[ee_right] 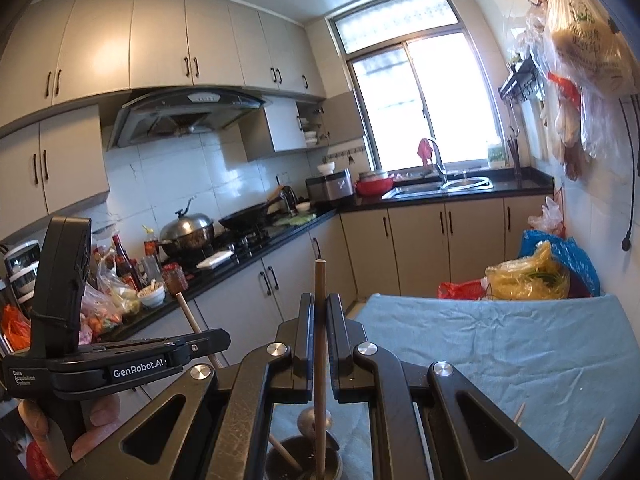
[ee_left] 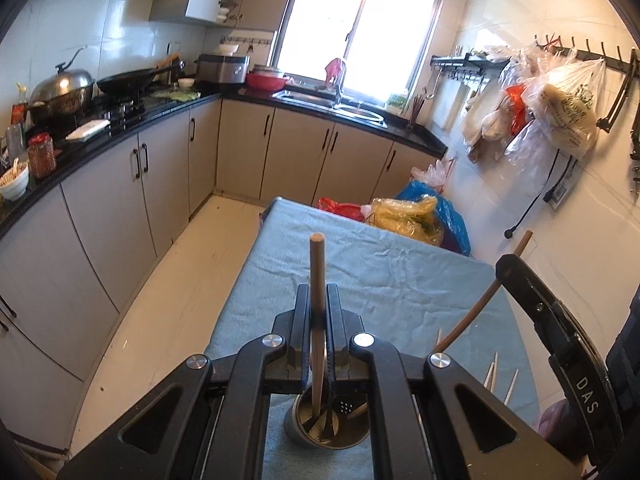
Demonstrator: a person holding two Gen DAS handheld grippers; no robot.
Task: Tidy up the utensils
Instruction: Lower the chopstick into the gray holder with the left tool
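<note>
My left gripper (ee_left: pixel 319 300) is shut on a wooden-handled utensil (ee_left: pixel 317 280) that stands upright with its lower end inside a round metal utensil holder (ee_left: pixel 325 424) on the blue cloth. My right gripper (ee_right: pixel 319 308) is shut on a second wooden-handled utensil (ee_right: pixel 320 320), a ladle whose metal bowl (ee_right: pixel 314 420) hangs just above the same holder (ee_right: pixel 300 460). The right gripper's body (ee_left: pixel 560 340) and its curved handle show at the right of the left wrist view. The left gripper's body (ee_right: pixel 80 360) shows at the left of the right wrist view.
Pale chopsticks (ee_left: pixel 500 376) lie on the blue cloth-covered table (ee_left: pixel 380 272), also seen in the right wrist view (ee_right: pixel 588 448). Plastic bags (ee_left: pixel 416 216) sit at the table's far end. Kitchen counter with pots (ee_left: pixel 64 96) runs along the left; bags hang on the right wall (ee_left: pixel 560 108).
</note>
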